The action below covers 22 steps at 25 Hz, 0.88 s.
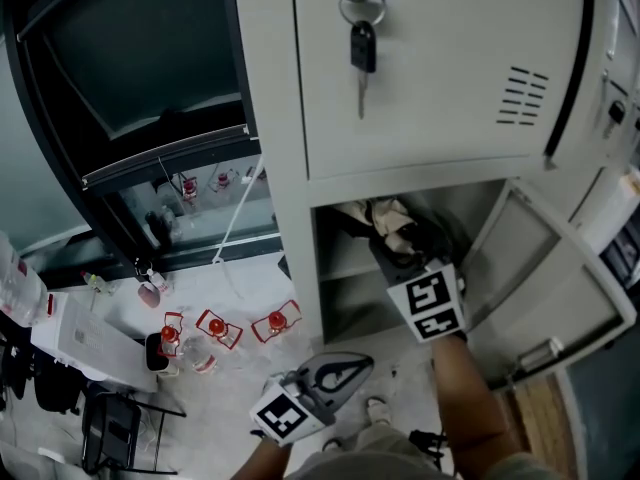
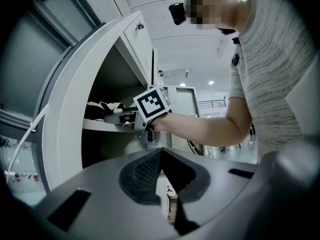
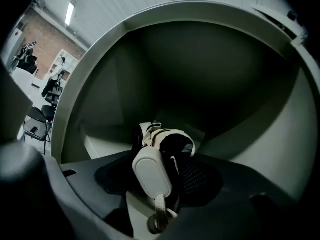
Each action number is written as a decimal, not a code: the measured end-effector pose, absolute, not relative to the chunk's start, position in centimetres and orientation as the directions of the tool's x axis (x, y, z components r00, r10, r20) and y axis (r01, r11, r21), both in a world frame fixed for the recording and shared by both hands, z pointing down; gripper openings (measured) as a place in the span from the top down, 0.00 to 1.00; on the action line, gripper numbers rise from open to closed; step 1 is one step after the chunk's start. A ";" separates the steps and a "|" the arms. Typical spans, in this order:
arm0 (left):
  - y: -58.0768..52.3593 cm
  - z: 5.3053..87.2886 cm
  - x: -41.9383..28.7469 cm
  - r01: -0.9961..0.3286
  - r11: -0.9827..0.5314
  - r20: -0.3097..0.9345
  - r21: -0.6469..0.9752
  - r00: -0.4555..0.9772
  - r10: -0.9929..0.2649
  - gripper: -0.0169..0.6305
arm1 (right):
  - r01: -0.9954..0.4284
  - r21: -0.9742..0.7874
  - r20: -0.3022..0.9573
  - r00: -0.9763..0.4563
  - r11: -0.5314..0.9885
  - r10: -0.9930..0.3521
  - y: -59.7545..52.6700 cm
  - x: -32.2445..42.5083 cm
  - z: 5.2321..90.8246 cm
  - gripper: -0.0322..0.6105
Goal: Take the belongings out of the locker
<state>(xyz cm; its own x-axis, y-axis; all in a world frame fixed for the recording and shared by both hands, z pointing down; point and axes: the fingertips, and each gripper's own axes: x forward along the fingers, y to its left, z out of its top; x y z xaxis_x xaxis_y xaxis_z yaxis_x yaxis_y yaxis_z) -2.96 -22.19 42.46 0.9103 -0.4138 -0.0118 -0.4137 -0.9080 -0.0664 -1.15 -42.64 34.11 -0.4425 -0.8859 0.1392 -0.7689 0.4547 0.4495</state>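
A folded black-and-beige umbrella (image 3: 167, 139) lies on the shelf (image 1: 350, 263) of the open lower locker. Its white handle (image 3: 152, 171) and wrist cord (image 3: 159, 214) point out between the jaws of my right gripper (image 3: 157, 184). That gripper reaches into the compartment and is shut on the handle end. From the head view the right gripper (image 1: 405, 253) is inside the locker mouth, against the umbrella (image 1: 385, 216). My left gripper (image 1: 362, 361) hangs low in front of the locker, shut and holding nothing. In the left gripper view its jaws (image 2: 162, 156) meet, and the umbrella (image 2: 102, 106) shows on the shelf.
The lower locker door (image 1: 540, 278) swings open to the right. Keys (image 1: 362, 43) hang in the shut door above. Left of the lockers stands a dark glass panel (image 1: 140, 58). On the floor below are several red-framed objects (image 1: 217, 328), a white table (image 1: 85, 343) and a chair (image 1: 110, 428).
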 end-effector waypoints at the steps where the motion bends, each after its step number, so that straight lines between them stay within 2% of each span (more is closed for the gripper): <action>1: -22.1 42.4 -3.0 -0.413 -0.908 -0.014 -0.066 0.911 -0.413 0.97 | -0.765 0.460 0.142 -0.438 0.451 -0.888 -42.7 -1.1 34.2 0.56; 6: -21.8 42.6 -2.9 -0.406 -0.911 -0.010 -0.074 0.914 -0.406 0.97 | -0.763 0.473 0.146 -0.425 0.440 -0.893 -42.6 -1.1 34.4 0.65; 22: -21.1 42.7 -4.1 -0.420 -0.905 -0.018 -0.058 0.907 -0.420 0.97 | -0.829 0.382 0.069 -0.414 0.408 -0.907 -39.5 -0.2 33.7 0.70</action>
<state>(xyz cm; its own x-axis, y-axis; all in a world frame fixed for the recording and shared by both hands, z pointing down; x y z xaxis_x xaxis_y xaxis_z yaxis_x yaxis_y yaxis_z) -4.08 -21.11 42.68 0.9073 -0.4201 -0.0177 -0.4204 -0.9055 -0.0583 -0.17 -39.45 33.69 -0.4145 -0.9074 0.0690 -0.8294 0.4079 0.3817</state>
